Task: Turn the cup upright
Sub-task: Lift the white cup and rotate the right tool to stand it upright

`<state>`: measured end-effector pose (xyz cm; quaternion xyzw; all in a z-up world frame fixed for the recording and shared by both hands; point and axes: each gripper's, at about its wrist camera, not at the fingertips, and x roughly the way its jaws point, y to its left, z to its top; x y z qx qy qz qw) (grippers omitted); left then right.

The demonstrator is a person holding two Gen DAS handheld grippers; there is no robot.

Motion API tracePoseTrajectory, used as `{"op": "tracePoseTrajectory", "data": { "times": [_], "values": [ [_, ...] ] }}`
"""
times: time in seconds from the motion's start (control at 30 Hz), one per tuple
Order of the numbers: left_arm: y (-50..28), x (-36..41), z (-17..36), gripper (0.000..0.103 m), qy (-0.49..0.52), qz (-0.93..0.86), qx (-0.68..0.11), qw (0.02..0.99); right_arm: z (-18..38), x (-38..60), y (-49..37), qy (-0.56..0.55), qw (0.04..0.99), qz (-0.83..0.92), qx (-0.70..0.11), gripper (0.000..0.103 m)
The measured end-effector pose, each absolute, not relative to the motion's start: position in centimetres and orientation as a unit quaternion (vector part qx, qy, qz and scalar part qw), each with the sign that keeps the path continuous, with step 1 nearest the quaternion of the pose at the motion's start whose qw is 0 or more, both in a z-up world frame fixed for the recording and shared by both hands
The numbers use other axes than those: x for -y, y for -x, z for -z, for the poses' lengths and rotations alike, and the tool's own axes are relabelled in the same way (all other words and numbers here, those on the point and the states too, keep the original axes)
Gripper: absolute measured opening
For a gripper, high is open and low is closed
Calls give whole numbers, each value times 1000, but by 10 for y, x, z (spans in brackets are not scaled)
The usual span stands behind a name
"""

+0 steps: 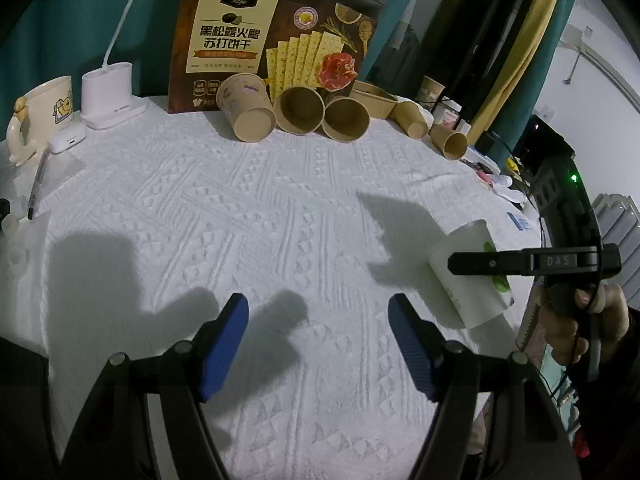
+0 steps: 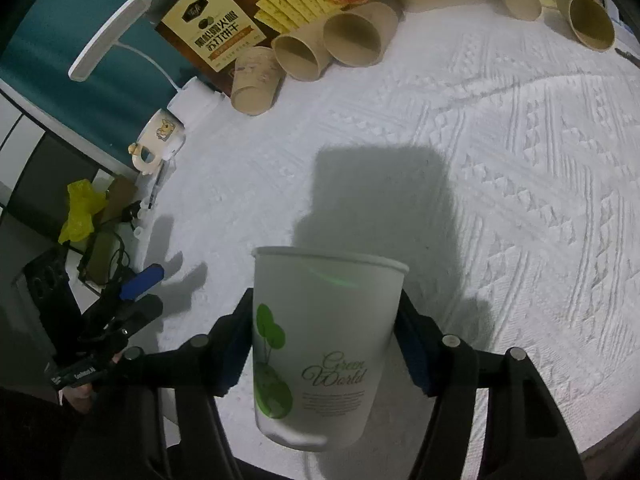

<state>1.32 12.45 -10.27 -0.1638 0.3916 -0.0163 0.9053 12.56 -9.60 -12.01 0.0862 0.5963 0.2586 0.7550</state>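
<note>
We are looking low along the left claw [image 1: 318, 344] across the white tabletop [image 1: 280, 208] toward the cracker box [image 1: 276, 36] at upper centre. From the right claw [image 2: 324, 344] we are looking down, close behind the white cup [image 2: 320, 352]. Both views are sharing box, brown cups [image 1: 300, 110] and tabletop.

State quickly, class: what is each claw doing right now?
Left claw: open, holding nothing, above the white cloth.
Right claw: closed on the white paper cup, gripping its sides.
</note>
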Motion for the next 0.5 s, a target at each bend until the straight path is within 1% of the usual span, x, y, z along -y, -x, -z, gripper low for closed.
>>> {"op": "tracePoseTrajectory", "data": {
  "times": [0.13,0.27,0.4,0.5],
  "values": [
    [-13,-123,104,72,165,18,-392,905,107,99,-128,-80,784,-248,-563,62],
    [-13,-121,105,72,168,22,-396,903,87,100,-131,-60,846,-230,-478,62],
    [-13,-118,104,72,166,27,-395,903,82,92,-127,-9,891,-206,-404,62],
    [-12,-120,104,72,167,25,-395,903,90,83,-118,42,906,-197,-373,62]
  ]
}}
